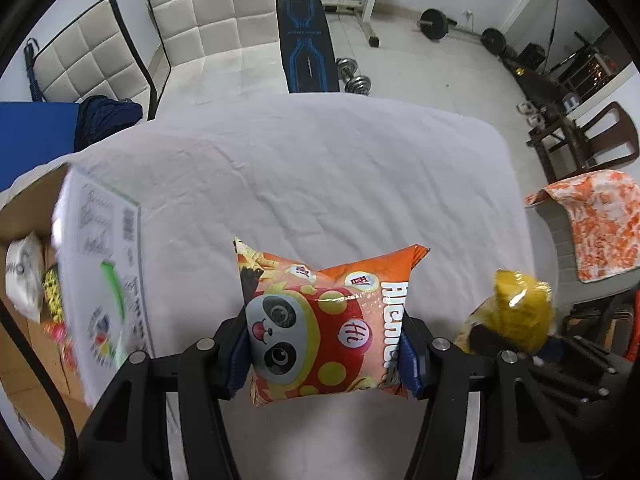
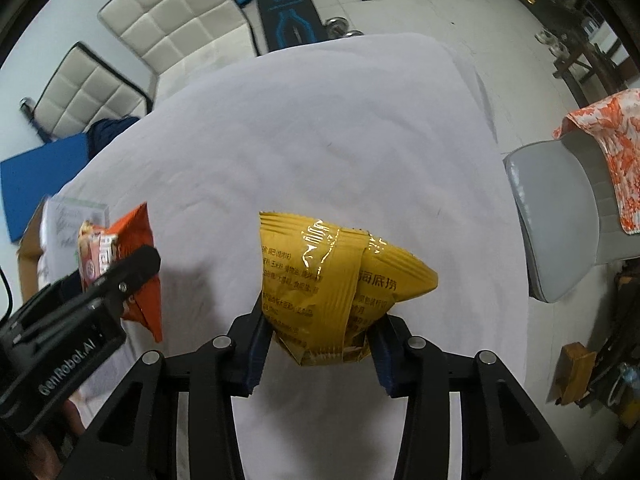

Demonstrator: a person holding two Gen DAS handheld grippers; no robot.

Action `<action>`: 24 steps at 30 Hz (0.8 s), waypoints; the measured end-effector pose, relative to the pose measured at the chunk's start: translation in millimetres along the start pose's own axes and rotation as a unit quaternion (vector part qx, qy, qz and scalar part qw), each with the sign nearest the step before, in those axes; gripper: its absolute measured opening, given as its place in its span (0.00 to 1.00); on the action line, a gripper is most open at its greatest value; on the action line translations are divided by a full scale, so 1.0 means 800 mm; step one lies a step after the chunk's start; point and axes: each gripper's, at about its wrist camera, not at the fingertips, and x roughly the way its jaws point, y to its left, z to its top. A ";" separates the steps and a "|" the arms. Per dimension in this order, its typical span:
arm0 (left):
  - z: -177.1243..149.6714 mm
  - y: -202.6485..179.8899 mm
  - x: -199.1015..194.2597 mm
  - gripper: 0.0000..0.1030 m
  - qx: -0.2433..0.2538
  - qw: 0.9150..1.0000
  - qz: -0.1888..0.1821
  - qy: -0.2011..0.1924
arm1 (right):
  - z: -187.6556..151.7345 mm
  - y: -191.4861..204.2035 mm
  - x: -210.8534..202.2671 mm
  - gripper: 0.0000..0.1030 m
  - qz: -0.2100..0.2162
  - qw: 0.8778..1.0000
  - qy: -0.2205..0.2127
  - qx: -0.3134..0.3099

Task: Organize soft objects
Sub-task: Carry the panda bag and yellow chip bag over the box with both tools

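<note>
My left gripper (image 1: 324, 344) is shut on an orange snack bag with a panda print (image 1: 320, 320) and holds it above the white-sheeted table (image 1: 300, 184). My right gripper (image 2: 316, 340) is shut on a yellow snack bag (image 2: 320, 276) and holds it above the same table (image 2: 320, 140). In the left wrist view the yellow bag (image 1: 516, 312) shows at the right. In the right wrist view the orange bag (image 2: 120, 264) and the left gripper body show at the left. An open cardboard box (image 1: 28, 264) with several packets inside stands at the table's left edge.
The box's white printed flap (image 1: 100, 264) stands up beside my left gripper. A grey chair (image 2: 560, 216) with an orange patterned cloth (image 2: 612, 152) is at the right. Quilted white cushions (image 1: 208, 20), a blue mat and gym weights lie beyond the table.
</note>
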 end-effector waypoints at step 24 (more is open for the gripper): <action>-0.127 0.227 -0.195 0.55 -0.027 0.997 -0.008 -0.070 | -0.164 0.264 -0.132 0.45 0.097 0.991 -0.037 -0.084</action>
